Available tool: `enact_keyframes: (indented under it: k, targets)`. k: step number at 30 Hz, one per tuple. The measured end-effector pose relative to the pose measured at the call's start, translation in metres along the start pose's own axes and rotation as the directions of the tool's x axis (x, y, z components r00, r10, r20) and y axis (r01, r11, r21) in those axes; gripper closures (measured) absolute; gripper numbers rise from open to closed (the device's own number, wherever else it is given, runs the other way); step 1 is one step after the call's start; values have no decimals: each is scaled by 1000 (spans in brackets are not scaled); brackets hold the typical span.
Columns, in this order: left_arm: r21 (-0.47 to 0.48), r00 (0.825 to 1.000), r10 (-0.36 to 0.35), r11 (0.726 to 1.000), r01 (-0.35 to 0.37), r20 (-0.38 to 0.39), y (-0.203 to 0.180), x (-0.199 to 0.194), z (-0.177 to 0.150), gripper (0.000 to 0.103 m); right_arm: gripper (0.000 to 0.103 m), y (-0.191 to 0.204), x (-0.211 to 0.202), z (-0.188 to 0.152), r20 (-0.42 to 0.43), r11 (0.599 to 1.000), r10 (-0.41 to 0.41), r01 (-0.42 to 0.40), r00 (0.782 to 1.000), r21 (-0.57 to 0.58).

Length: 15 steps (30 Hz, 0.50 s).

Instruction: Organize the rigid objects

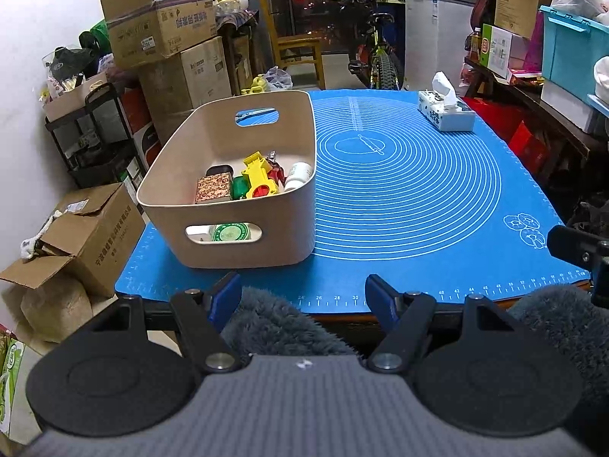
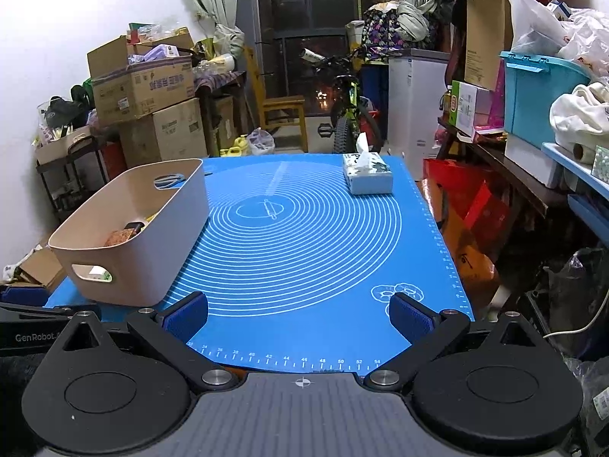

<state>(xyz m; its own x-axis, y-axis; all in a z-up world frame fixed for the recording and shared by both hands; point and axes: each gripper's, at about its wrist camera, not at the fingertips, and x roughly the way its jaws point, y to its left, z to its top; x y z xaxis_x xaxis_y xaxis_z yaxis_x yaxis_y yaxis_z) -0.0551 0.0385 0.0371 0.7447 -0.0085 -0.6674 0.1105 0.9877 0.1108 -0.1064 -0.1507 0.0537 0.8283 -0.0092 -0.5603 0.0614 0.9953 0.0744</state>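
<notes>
A beige bin (image 1: pixel 289 205) (image 2: pixel 167 251) with handle holes stands on the left of the blue mat (image 1: pixel 411 198) (image 2: pixel 304 236). Inside it lie a patterned box (image 1: pixel 214 189), a yellow toy (image 1: pixel 259 175), a green piece (image 1: pixel 239 187), a white bottle (image 1: pixel 298 176) and a round green-labelled tin (image 1: pixel 230 233). My left gripper (image 1: pixel 302 293) is open and empty at the mat's near edge, right of the bin's front. My right gripper (image 2: pixel 298 314) is open and empty over the near edge too. Part of the right gripper (image 1: pixel 582 247) shows at the left wrist view's right side.
A tissue box (image 1: pixel 447 112) (image 2: pixel 367 175) sits at the mat's far right. Fluffy grey fabric (image 1: pixel 278 323) lies below the near edge. Cardboard boxes (image 1: pixel 163 30) pile up on the left, a bicycle (image 2: pixel 348 114) and chair (image 2: pixel 281 114) behind, shelves with a teal crate (image 2: pixel 536 95) on the right.
</notes>
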Motion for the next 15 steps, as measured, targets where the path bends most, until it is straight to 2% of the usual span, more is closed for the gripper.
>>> enact_keyframes:
  k: [15]
  targets:
    - [-5, 1000, 4, 1000, -4, 3, 0, -1, 0, 30, 2, 4, -1, 1, 10, 1000, -3, 4, 1000, -27]
